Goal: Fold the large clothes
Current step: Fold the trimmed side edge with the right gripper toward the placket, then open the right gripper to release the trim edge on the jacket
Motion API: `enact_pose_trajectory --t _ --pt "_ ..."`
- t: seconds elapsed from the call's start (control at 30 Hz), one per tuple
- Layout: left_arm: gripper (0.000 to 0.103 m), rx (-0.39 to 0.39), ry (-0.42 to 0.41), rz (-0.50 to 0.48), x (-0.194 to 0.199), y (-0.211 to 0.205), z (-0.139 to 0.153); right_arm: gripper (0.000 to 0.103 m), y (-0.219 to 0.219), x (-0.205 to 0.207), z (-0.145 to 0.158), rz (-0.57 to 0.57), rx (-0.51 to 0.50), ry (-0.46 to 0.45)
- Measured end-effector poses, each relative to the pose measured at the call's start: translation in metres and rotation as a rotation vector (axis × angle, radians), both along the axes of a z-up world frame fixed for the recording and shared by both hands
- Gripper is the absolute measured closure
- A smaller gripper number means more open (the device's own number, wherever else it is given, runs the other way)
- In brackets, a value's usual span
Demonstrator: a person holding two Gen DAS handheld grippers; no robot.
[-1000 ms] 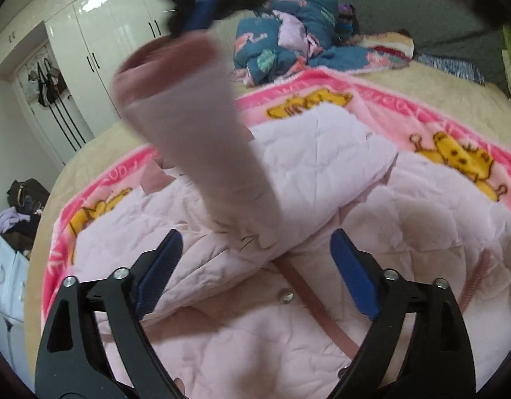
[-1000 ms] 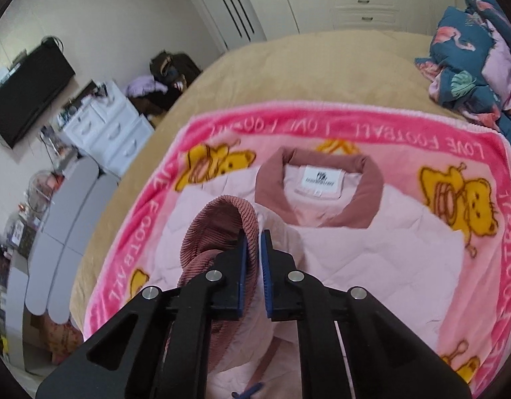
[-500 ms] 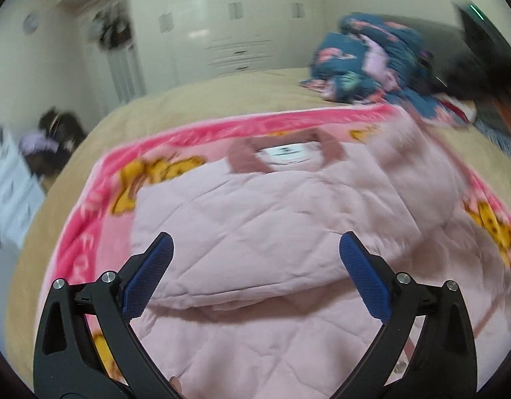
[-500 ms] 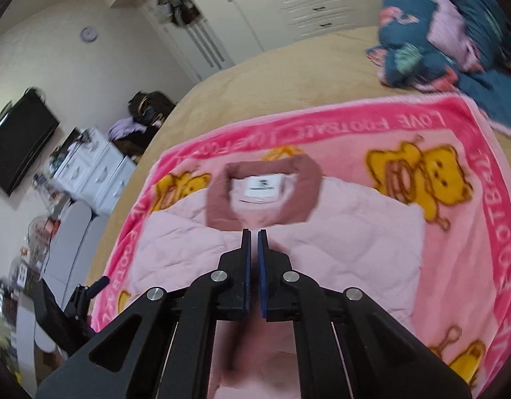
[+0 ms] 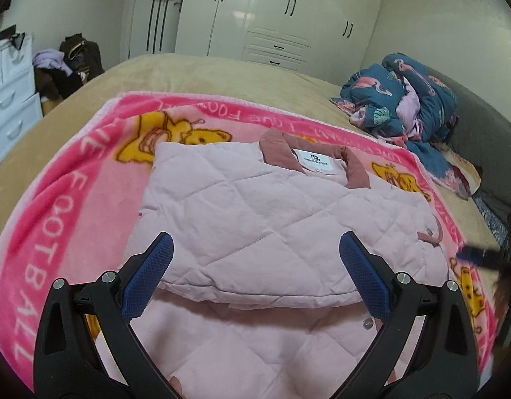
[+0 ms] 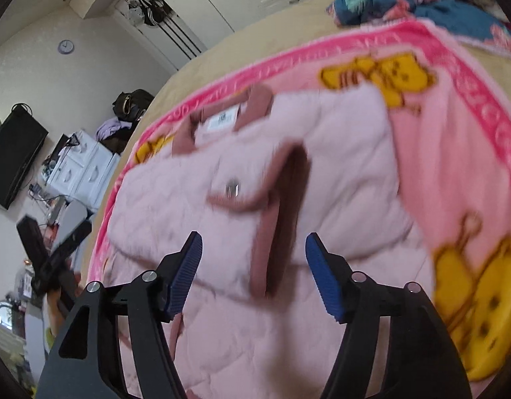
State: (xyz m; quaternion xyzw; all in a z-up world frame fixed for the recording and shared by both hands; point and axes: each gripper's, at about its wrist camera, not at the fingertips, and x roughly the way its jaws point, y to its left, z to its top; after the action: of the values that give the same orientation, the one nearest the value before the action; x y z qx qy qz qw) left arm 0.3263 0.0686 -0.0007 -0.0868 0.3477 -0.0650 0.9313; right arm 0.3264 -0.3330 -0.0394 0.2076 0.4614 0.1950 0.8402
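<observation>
The right claw (image 6: pixel 252 266) has just opened, dropping the sleeve (image 6: pixel 278 219) across the jacket (image 5: pixel 272 206).

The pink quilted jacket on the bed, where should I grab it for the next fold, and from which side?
Judging by how it lies, take the pink jacket by its near bottom hem, coming in from the near edge of the bed. Both sleeves are already folded across the chest, so only the lower body lies flat and unfolded. Both the left tongs and the right tongs stand open over it.

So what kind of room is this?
Most likely a bedroom: a big bed with a pink blanket and a jacket on it, white wardrobes behind, and a dresser.
</observation>
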Motion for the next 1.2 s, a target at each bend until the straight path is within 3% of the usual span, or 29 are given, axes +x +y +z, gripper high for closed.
enact_pose_trajectory --t 0.2,0.37,0.43,0.53,0.6,0.63,0.83,0.93,1.0,1.2 --pt "0.009 -0.036 0.004 0.024 0.001 0.008 -0.004 0.037 0.010 -0.012 -0.023 -0.020 0.105 0.030" --pt "0.009 -0.069 0.033 0.068 0.005 0.019 -0.014 0.037 0.018 -0.010 -0.038 -0.046 0.120 0.037" --pt "0.009 -0.088 0.034 0.082 0.006 0.025 -0.016 0.043 0.019 -0.010 -0.042 -0.061 0.129 0.038" --pt "0.009 -0.117 0.028 0.099 0.006 0.032 -0.017 0.066 0.021 -0.010 -0.044 -0.056 0.108 0.021" --pt "0.009 -0.120 0.023 0.108 0.006 0.035 -0.017 0.081 0.026 -0.011 -0.035 -0.033 0.060 -0.034" --pt "0.009 -0.121 0.022 0.110 0.006 0.036 -0.016 0.084 0.028 -0.011 -0.029 -0.023 0.039 -0.059" --pt "0.009 -0.150 0.013 0.111 0.007 0.036 -0.013 0.086 0.033 0.003 0.045 0.013 -0.039 -0.311" --pt "0.009 -0.153 0.022 0.097 0.010 0.029 -0.017 0.086 0.036 0.016 0.053 0.003 -0.155 -0.365" --pt "0.009 -0.135 0.027 0.090 0.012 0.025 -0.019 0.086 0.038 0.025 0.037 -0.002 -0.213 -0.325" --pt "0.009 -0.137 0.021 0.068 0.015 0.016 -0.020 0.086 0.026 0.017 -0.010 -0.015 -0.198 -0.210"
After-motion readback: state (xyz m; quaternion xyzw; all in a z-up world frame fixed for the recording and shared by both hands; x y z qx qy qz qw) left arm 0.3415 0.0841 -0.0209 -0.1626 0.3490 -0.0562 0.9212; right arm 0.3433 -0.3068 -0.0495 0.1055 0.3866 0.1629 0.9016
